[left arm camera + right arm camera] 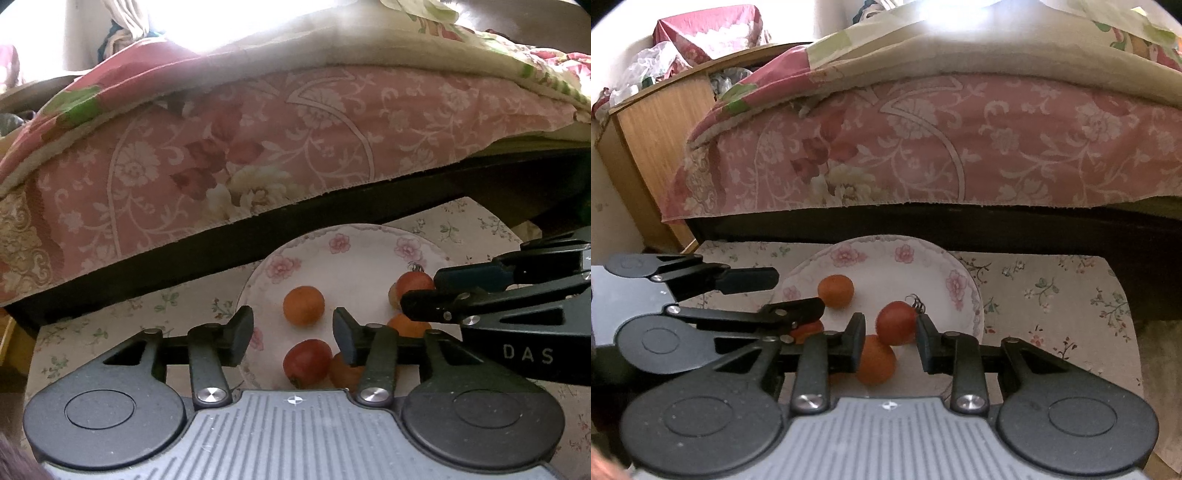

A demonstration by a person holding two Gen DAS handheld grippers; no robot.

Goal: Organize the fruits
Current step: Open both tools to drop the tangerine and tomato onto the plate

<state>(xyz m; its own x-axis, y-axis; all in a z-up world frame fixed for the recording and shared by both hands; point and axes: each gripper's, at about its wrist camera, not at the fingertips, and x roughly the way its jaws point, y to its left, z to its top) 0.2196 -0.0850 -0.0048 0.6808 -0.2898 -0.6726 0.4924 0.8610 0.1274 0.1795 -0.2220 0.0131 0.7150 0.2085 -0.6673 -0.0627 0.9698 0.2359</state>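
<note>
Item 1, right gripper [891, 341]: jaws parted wide, nothing clamped. An orange fruit [875, 360] lies low in the gap, nearer the left-hand finger; whether it touches the pad cannot be told. Straight ahead of the tips sits a red fruit [897, 322] with a stem (apple-like, possibly a tomato), on the near part of the plate.

Item 2, left gripper [293, 338]: jaws likewise spread, holding nothing. A second red fruit [306, 363] shows below the gap, with another orange piece [341, 371] partly hidden behind the right-hand finger.

Item 3, floral plate [354, 266]: round, pink-flowered rim, resting on a flowered cloth [1052, 295]. One orange fruit [303, 305] lies dead ahead of the left gripper's opening, apart from the rest. All fruit is roundish, so no long axis governs the grasp.

Item 4, judgement: each gripper has its own nearest target; the grippers converge on one plate from either side, and crowding is the risk.

Item 5, background: a bed draped in a pink floral bedspread [258, 147].
</note>
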